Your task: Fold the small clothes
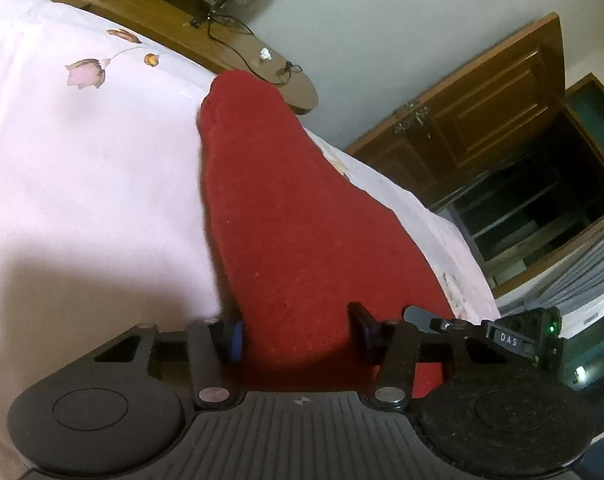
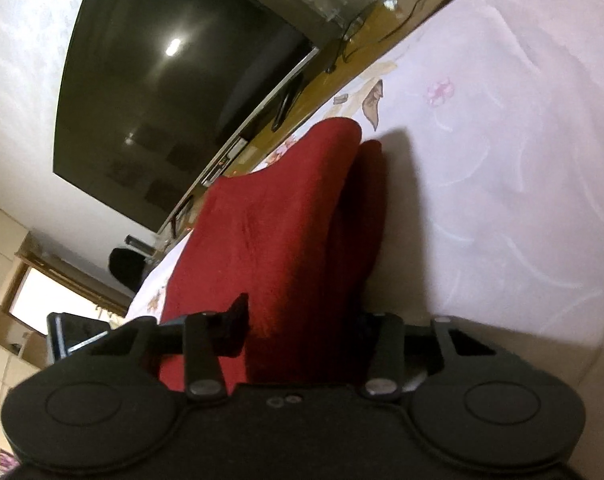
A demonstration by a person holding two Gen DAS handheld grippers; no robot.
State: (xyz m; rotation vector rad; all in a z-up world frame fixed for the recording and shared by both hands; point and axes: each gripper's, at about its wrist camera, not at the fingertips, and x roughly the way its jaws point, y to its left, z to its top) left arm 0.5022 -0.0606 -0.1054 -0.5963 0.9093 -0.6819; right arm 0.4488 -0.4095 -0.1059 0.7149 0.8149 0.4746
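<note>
In your left wrist view, the left gripper (image 1: 298, 338) sits low over a red cloth (image 1: 278, 216) that runs from between its fingers out across the pink bedsheet (image 1: 82, 184). The fingers stand apart, one with a blue pad (image 1: 235, 340) at the cloth's left edge and the other, black, resting on the cloth further right; the cloth fills the gap between them, yet you cannot tell whether they actually squeeze it. At the right of the gripper a small white label (image 1: 508, 339) reads "DAS", with a green light just beside it. The sheet carries a printed flower (image 1: 87, 72). Beyond the bed runs a wooden shelf (image 1: 222, 40) with black cables on it, and a brown wooden door (image 1: 482, 108) stands open on the right. In your right wrist view, the right gripper (image 2: 302, 334) also has the cloth (image 2: 278, 224) between its fingers, which are spread wide; the left finger (image 2: 232, 328) touches the cloth's near edge, while the right one is lost in shadow, so the grip cannot be judged here either. The cloth rises from the gripper in two layers, a bright front fold and a darker one behind it, over the sheet (image 2: 502, 160). A dark TV (image 2: 170, 96) hangs on the wall to the left; any writing on it is too small to read.
</note>
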